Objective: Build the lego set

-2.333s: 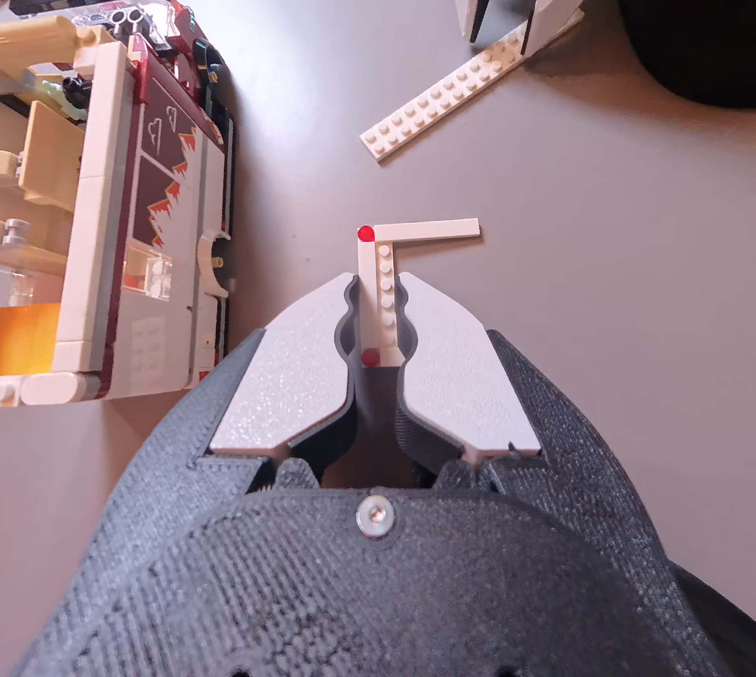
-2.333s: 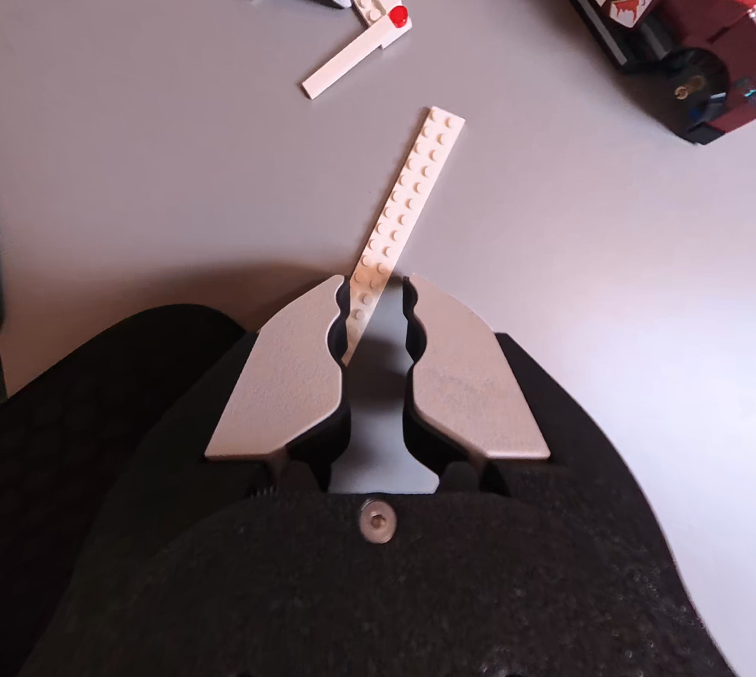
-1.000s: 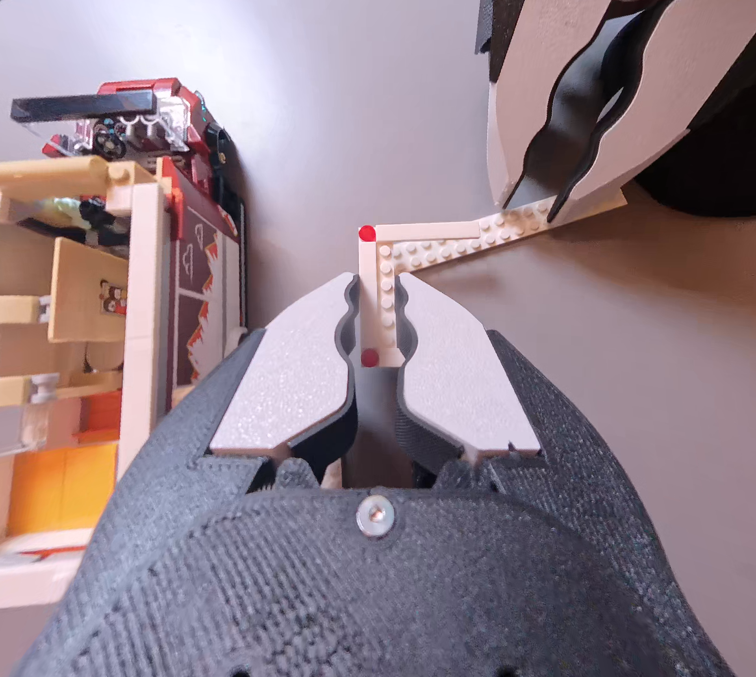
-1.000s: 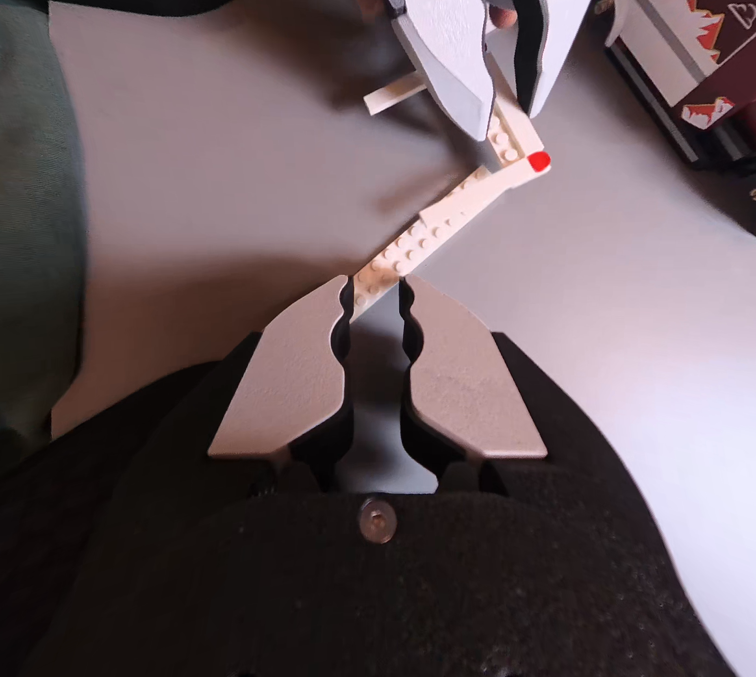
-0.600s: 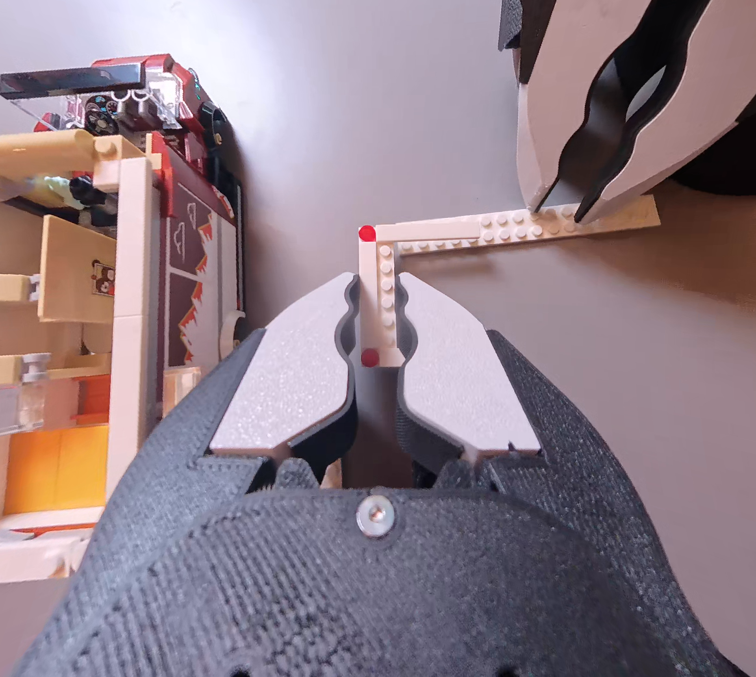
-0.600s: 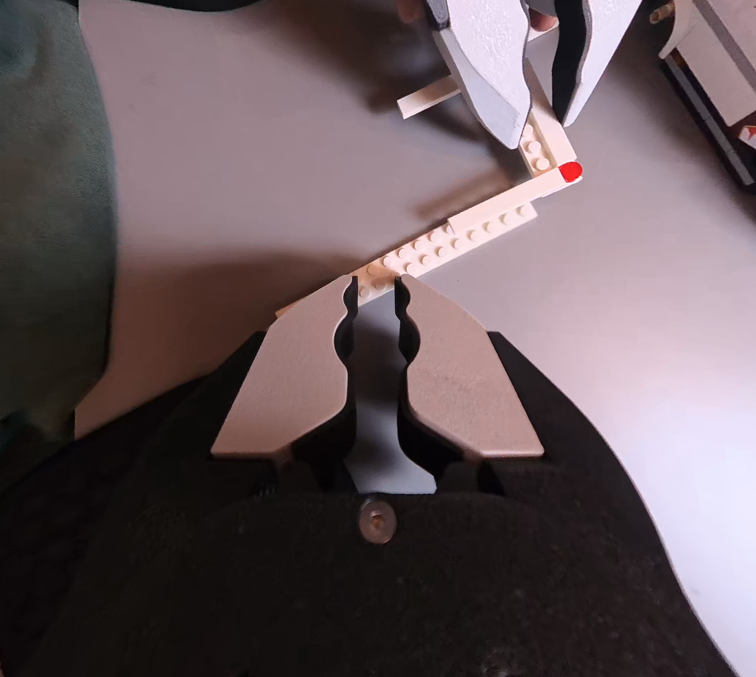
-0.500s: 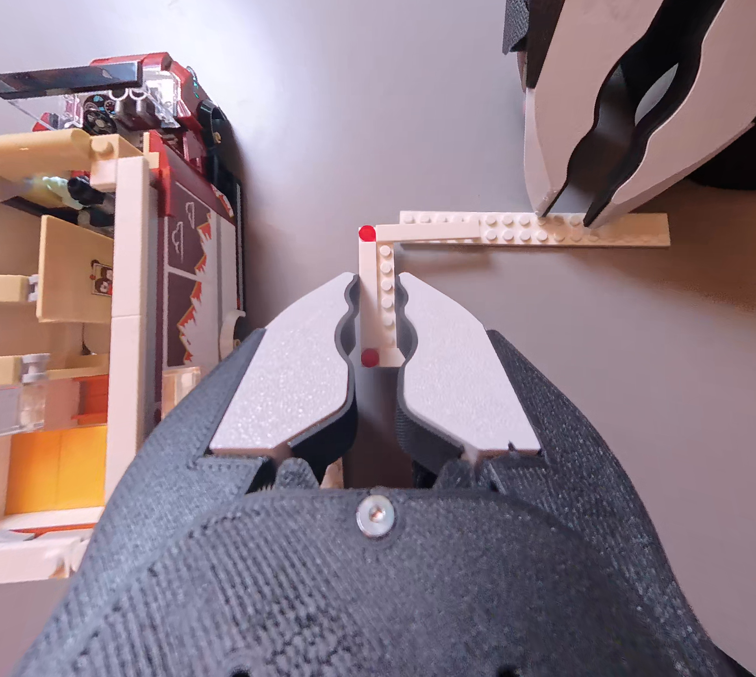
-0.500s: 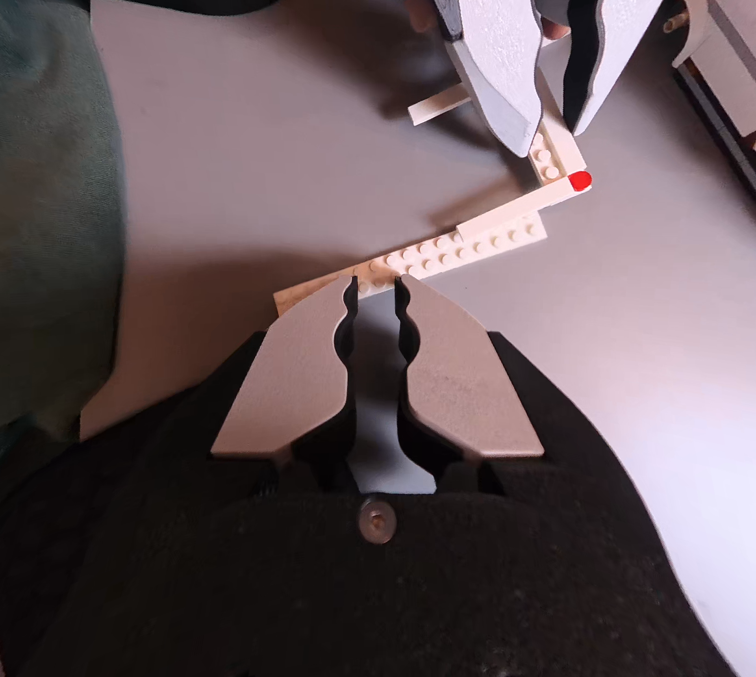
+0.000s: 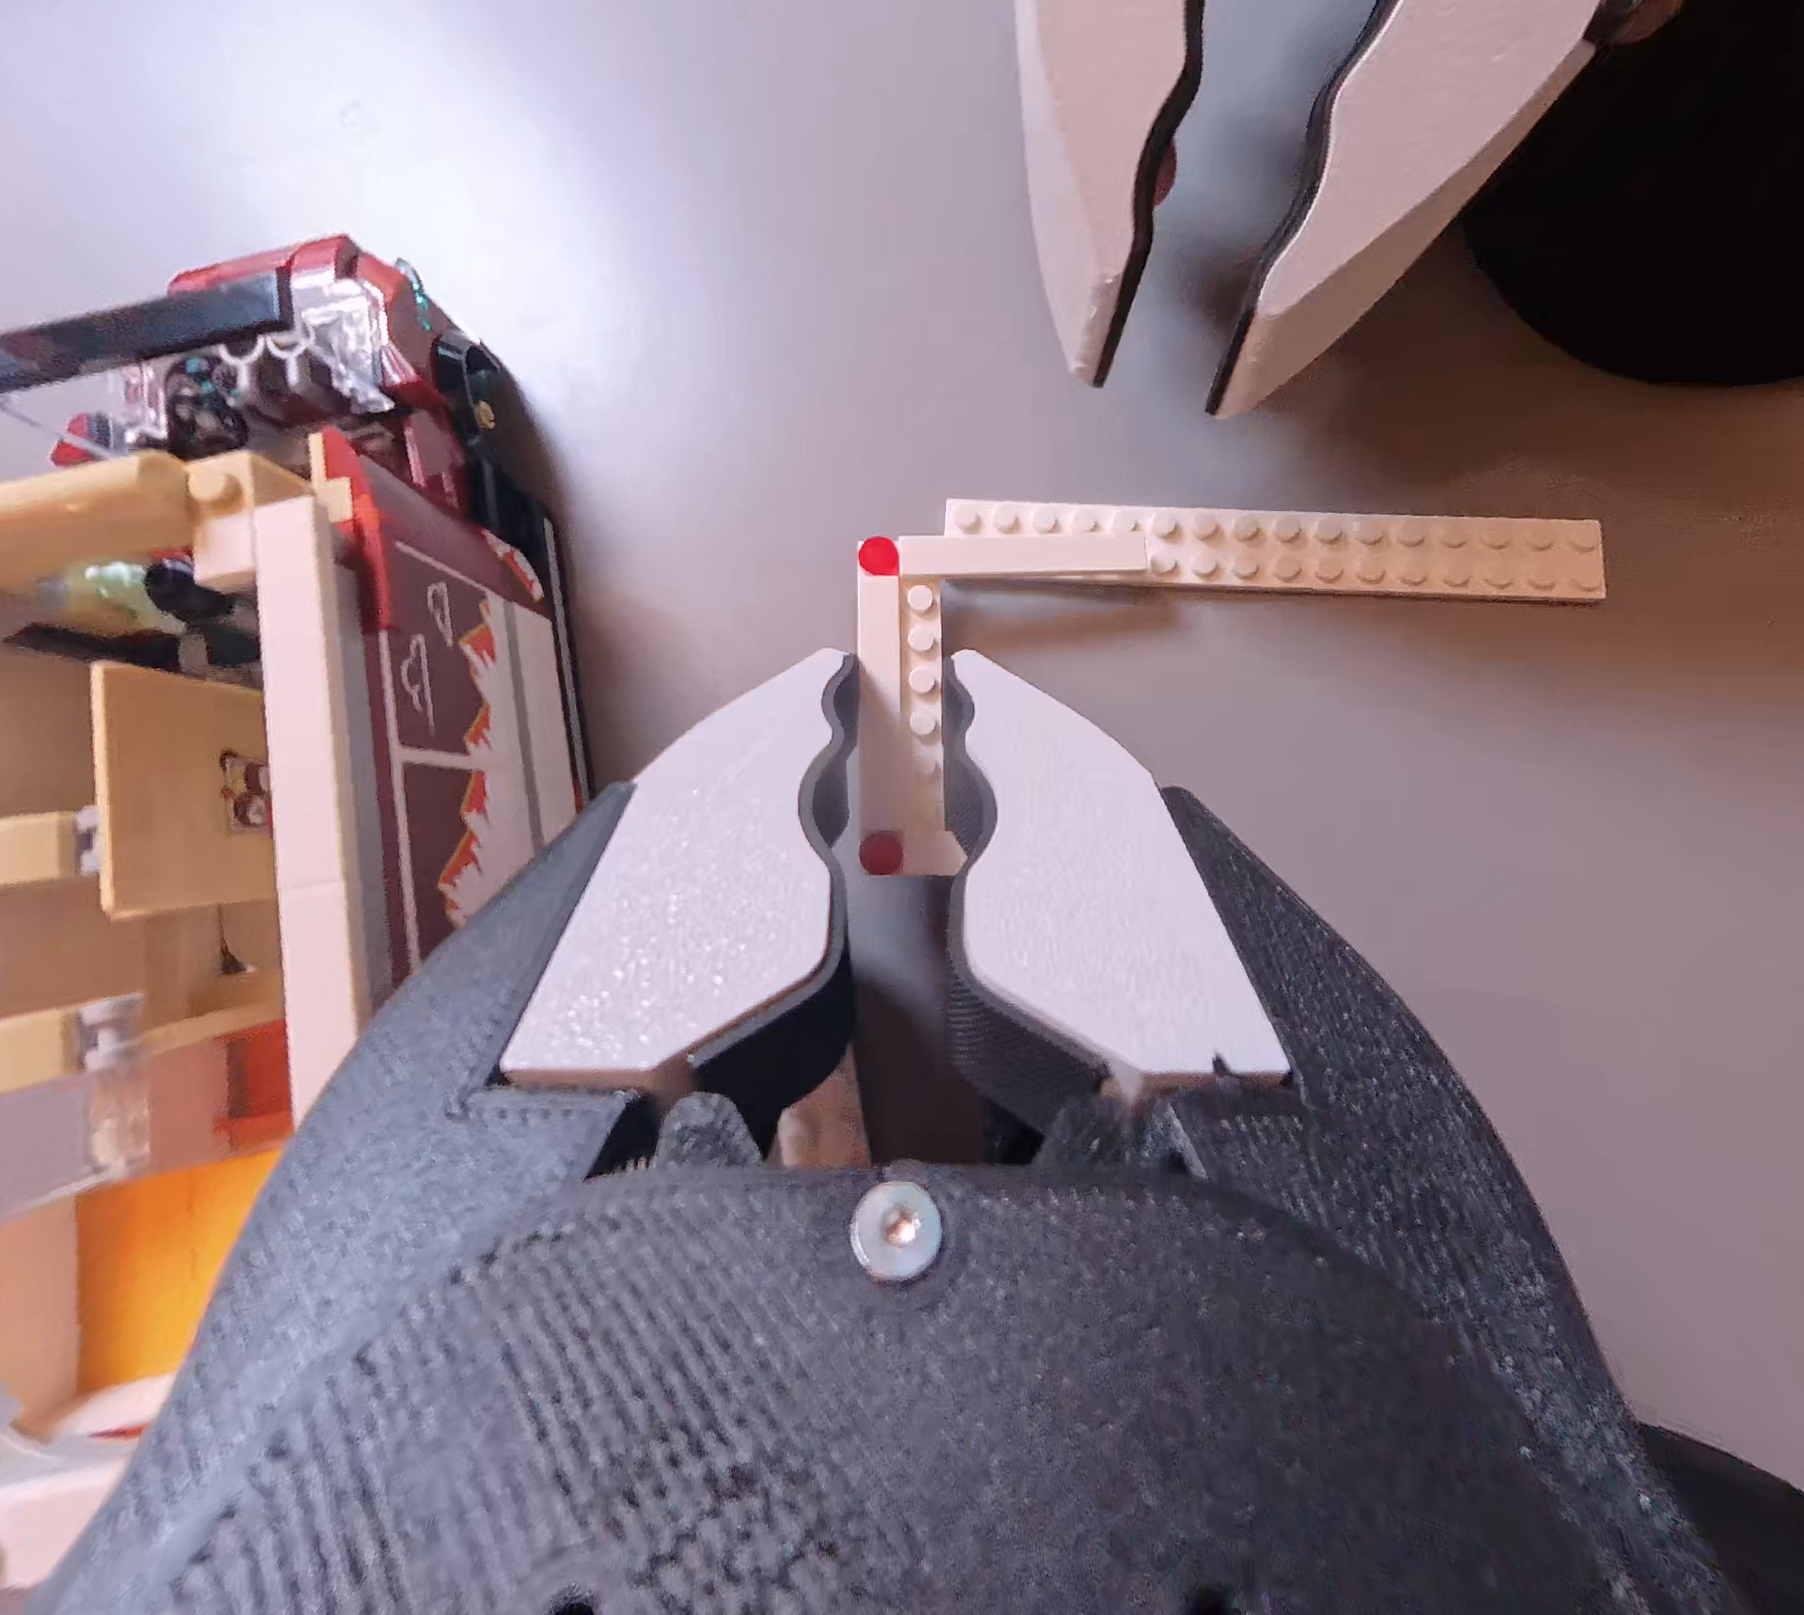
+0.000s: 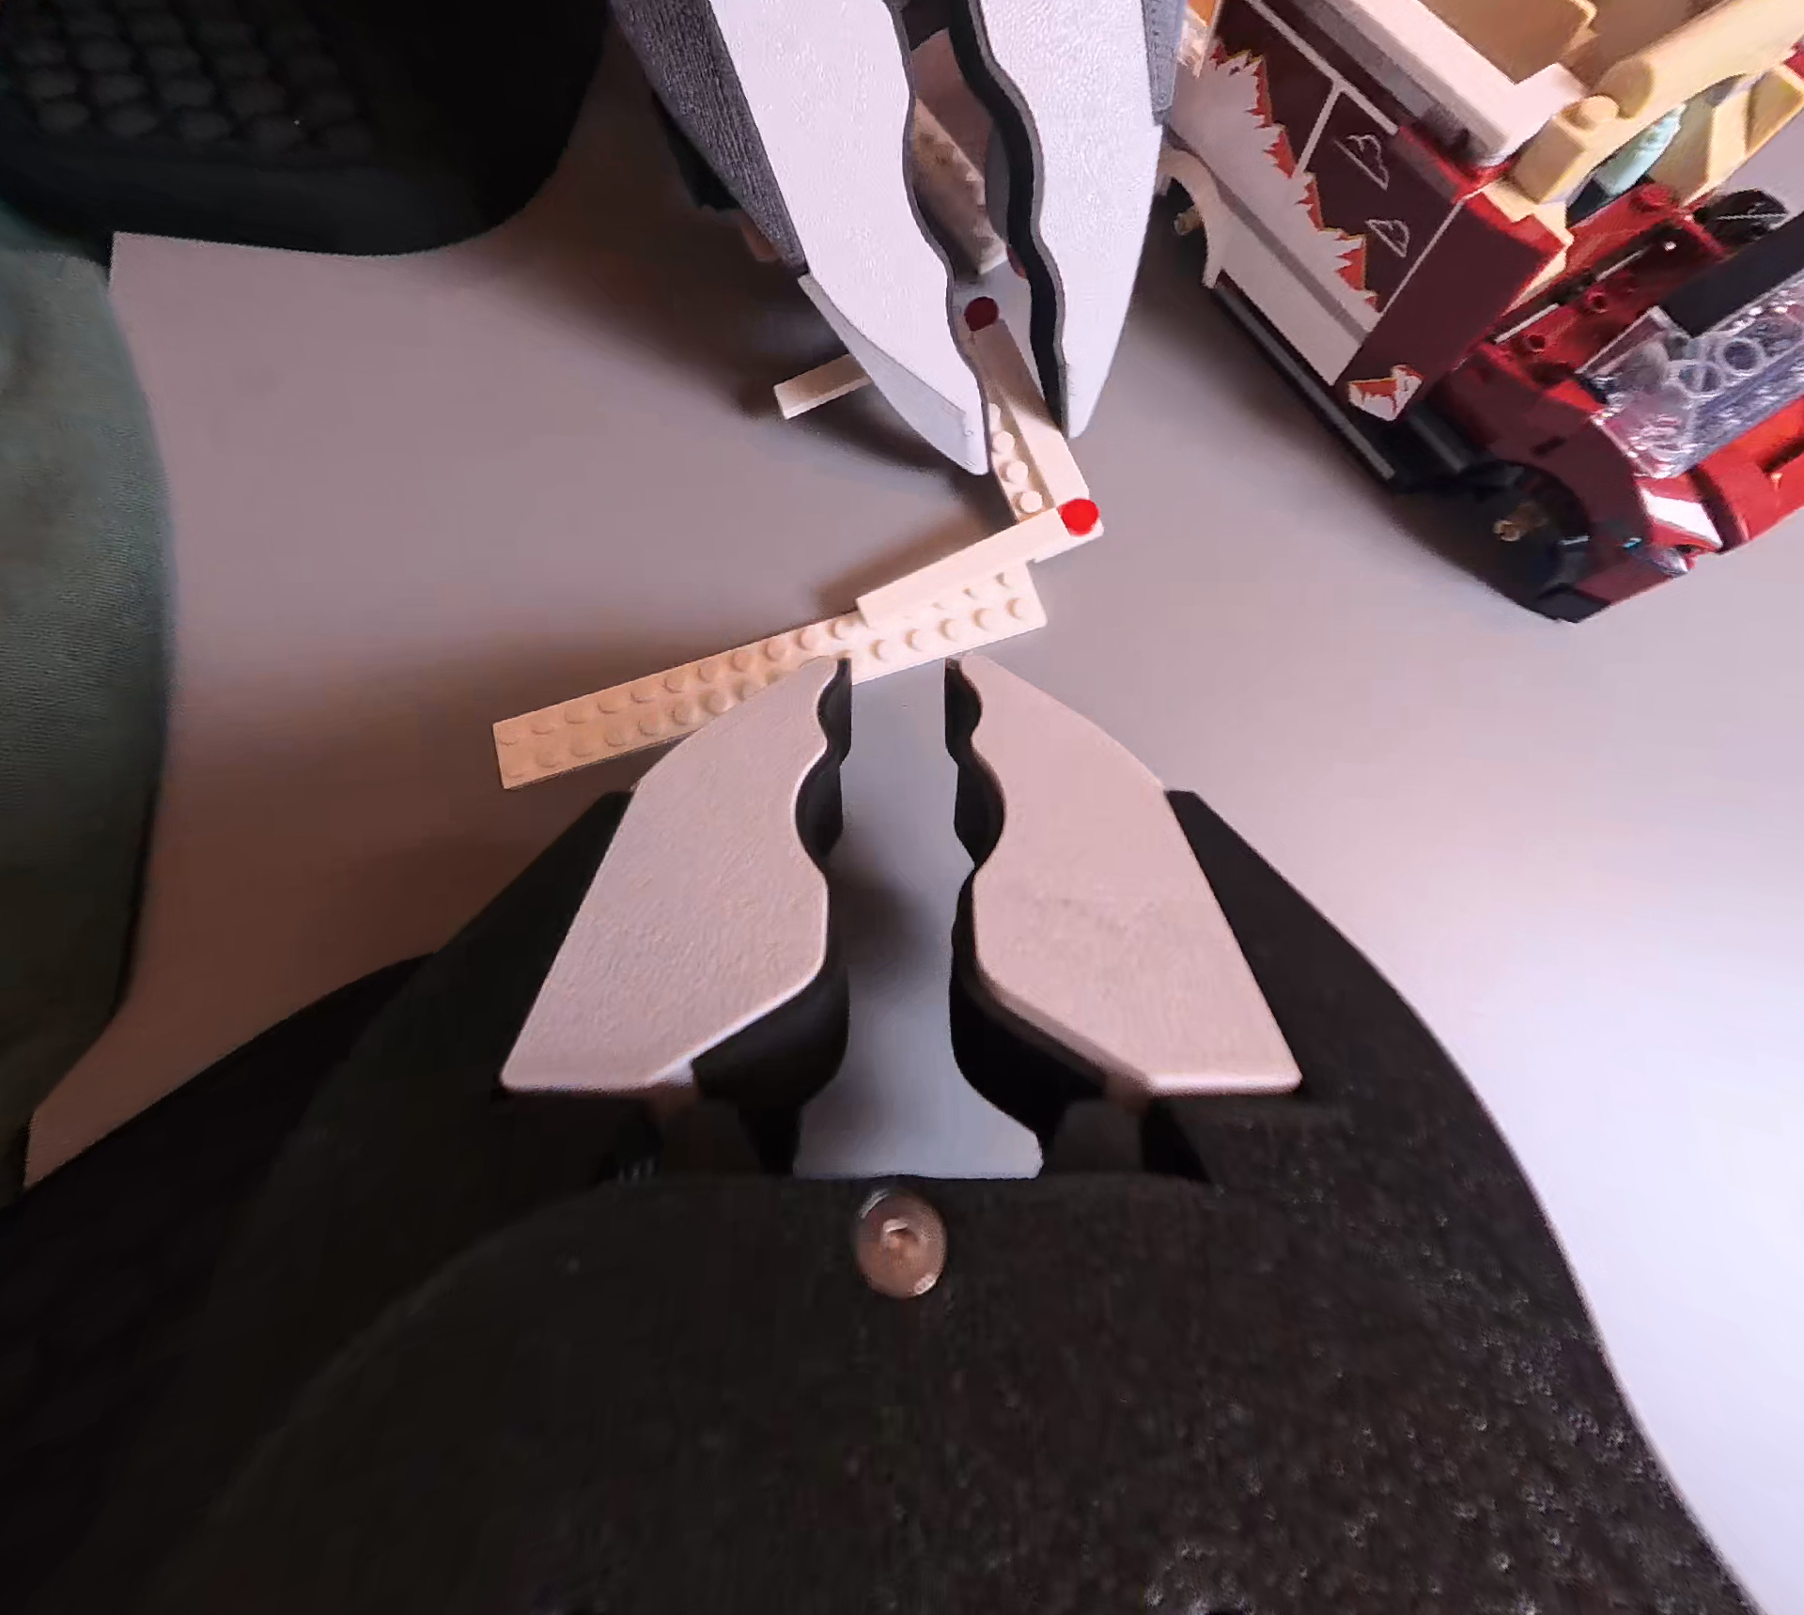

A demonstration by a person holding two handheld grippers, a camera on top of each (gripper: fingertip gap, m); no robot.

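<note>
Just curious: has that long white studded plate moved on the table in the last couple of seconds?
Yes. The long white plate swung from slanting to lie under the L-shaped piece's arm.

Right gripper (image 10: 893, 670) open, just short of long white studded plate (image 10: 683, 695); left gripper (image 10: 1015, 416) clamps white L-piece (image 10: 1025, 455)

Smooth grey tabletop (image 10: 1367, 787) is carrying a long white studded plastic plate (image 10: 761, 680) lying flat, w/ a dark-red & cream brick-built vehicle model (image 10: 1464, 221) sitting nearby; small white flat tile (image 10: 815, 395) lying further back.
</note>
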